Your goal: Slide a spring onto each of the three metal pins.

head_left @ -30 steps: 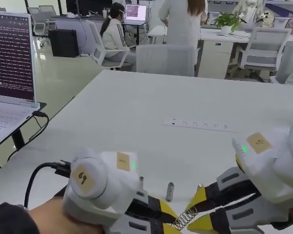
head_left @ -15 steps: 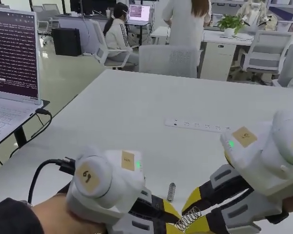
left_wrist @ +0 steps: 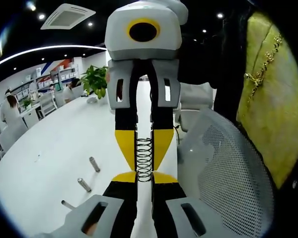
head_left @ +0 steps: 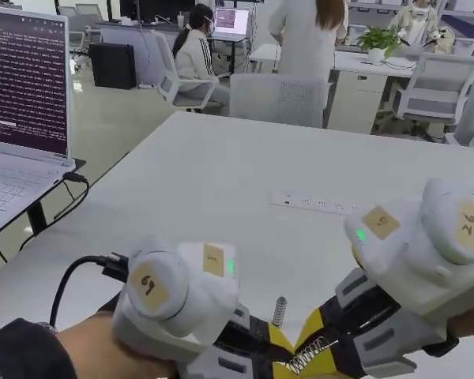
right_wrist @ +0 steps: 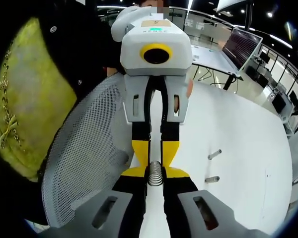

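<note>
Two tongs meet tip to tip on 1 spring

3 metal pins [left_wrist: 94, 164] stand on the white table [head_left: 245, 181]. The middle pin [left_wrist: 83, 184] wears a coil, and the thin pin [left_wrist: 67, 204] looks bare. The left gripper [left_wrist: 144, 177] is almost closed at the held spring [left_wrist: 144, 151], but I cannot tell if it grips. The right gripper [right_wrist: 156, 173] pinches the held spring. Next, I think, the spring must line up over a bare pin and slide down.

I see one coiled steel spring [left_wrist: 144, 157] held end to end between both jaw pairs, near the table's front edge. Three short metal pins [left_wrist: 84, 184] stand there in a row, and the middle pin [head_left: 280, 311] carries a fitted spring.
</note>
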`<state>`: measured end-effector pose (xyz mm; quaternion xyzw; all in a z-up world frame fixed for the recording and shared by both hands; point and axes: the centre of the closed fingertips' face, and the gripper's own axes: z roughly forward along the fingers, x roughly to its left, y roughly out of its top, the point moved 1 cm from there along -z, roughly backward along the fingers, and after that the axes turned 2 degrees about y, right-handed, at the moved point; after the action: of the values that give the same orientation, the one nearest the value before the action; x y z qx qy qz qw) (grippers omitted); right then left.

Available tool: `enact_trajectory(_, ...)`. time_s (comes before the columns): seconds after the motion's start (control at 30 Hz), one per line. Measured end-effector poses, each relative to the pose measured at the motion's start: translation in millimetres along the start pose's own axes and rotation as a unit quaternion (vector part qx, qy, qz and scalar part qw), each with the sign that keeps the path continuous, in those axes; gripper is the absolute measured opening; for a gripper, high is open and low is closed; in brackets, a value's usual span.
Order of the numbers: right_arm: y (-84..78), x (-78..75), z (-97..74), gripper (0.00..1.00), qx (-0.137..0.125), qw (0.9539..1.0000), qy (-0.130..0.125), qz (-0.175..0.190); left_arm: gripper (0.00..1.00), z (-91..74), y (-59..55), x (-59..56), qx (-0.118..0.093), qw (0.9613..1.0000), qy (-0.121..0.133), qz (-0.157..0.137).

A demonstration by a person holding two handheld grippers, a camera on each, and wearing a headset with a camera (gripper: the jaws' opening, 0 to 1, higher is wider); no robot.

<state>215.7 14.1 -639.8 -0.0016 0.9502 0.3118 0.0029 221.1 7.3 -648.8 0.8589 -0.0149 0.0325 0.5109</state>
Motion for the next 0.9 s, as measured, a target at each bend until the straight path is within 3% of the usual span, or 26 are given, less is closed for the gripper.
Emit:
enact_trajectory(0.4, 5.3, -7.0, -0.4, 0.08, 0.029, 0.9995, 0.007, -0.011, 0.03, -3.8, 2.2, 6.4, -0.021, 0.9995, 0.019, -0.013)
enact_trajectory(0.6, 8.7, -10.9, -0.9, 0.08, 0.031, 0.9994, 0.006, -0.013, 0.11, -4.5, -1.9, 5.8, -0.019, 0.9992, 0.021, -0.027)
enact_trajectory(0.9, 6.0, -16.9, -3.3, 0.08, 0.045, 0.9989, 0.002, -0.013, 0.24, -16.3, -8.8, 14.7, -0.022, 0.9972, 0.042, -0.058)
